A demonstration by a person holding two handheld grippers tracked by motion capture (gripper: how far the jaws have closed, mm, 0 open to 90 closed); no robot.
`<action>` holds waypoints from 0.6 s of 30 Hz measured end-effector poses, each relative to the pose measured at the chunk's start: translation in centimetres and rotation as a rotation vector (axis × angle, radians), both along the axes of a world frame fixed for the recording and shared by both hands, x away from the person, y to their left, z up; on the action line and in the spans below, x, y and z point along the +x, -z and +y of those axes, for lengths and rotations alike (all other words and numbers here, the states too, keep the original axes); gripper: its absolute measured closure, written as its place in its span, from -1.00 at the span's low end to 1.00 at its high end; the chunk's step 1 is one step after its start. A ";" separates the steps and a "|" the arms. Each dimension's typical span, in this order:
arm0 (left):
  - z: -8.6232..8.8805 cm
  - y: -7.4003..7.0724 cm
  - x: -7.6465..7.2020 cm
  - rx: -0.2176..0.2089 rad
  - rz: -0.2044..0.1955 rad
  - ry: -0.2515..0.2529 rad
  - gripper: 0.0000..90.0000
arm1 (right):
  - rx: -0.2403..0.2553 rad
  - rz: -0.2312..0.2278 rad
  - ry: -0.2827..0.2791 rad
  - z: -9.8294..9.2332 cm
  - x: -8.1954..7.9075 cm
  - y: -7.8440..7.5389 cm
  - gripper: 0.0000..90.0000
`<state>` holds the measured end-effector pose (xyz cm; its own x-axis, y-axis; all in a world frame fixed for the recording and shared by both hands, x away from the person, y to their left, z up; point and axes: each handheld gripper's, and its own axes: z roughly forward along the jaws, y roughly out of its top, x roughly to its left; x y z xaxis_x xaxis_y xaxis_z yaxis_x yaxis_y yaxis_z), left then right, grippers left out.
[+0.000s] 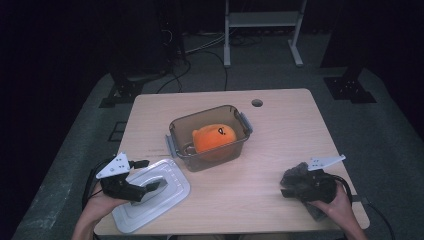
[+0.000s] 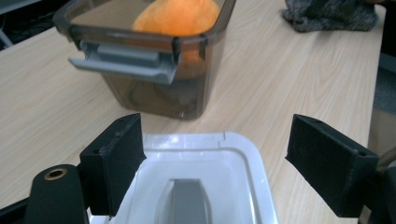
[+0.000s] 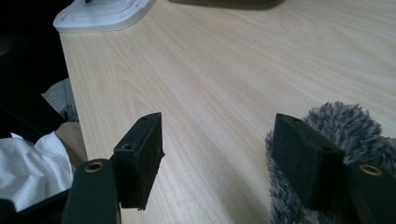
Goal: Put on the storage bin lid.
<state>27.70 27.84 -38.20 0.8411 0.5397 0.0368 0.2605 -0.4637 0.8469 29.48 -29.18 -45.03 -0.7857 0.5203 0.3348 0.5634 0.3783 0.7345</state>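
Dark floor with cables and a metal frame surrounds the pale wooden table point(image 1: 280, 145) in the high view, and on it stands a smoky transparent box point(image 1: 209, 137) with grey latches, an orange plush toy point(image 1: 214, 136) inside it. Its lid point(image 1: 152, 192), a white translucent rectangle with rounded corners and a grey handle in the middle, lies flat at the near left, with the long axis running diagonally from the near table edge toward the box. The left gripper point(image 1: 152, 188) hovers directly over this lid and is clearly the nearer one; the right gripper point(image 1: 295, 182) is well apart at the near right, beside a grey fluffy thing point(image 1: 295, 176). In the left gripper view, the lid point(image 2: 205, 172) sits below and between the two black foam-like pads point(image 2: 114, 163), which stand wide and do not touch it; the jaws are open, and the box point(image 2: 154, 60) is just beyond the far end of the lid. I judge that the next move is a short descent to grasp the lid. In the right gripper view, the jaws are also apart with only bare wood point(image 3: 219, 84) between them, the fluffy thing point(image 3: 345, 135) lies against the outer side of one pad, and nothing is held.
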 end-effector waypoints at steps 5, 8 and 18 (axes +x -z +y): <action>0.6 1.1 -0.2 0.010 0.006 -0.016 -0.60 | 0.001 0.001 0.001 0.0 0.0 0.0 -0.27; 1.0 1.8 -0.4 -0.007 0.010 -0.034 -0.60 | 0.002 0.002 0.002 0.0 0.0 0.1 -0.27; 1.7 3.2 -0.8 -0.008 0.024 -0.048 -0.60 | -0.005 0.008 0.000 0.0 0.0 0.1 -0.27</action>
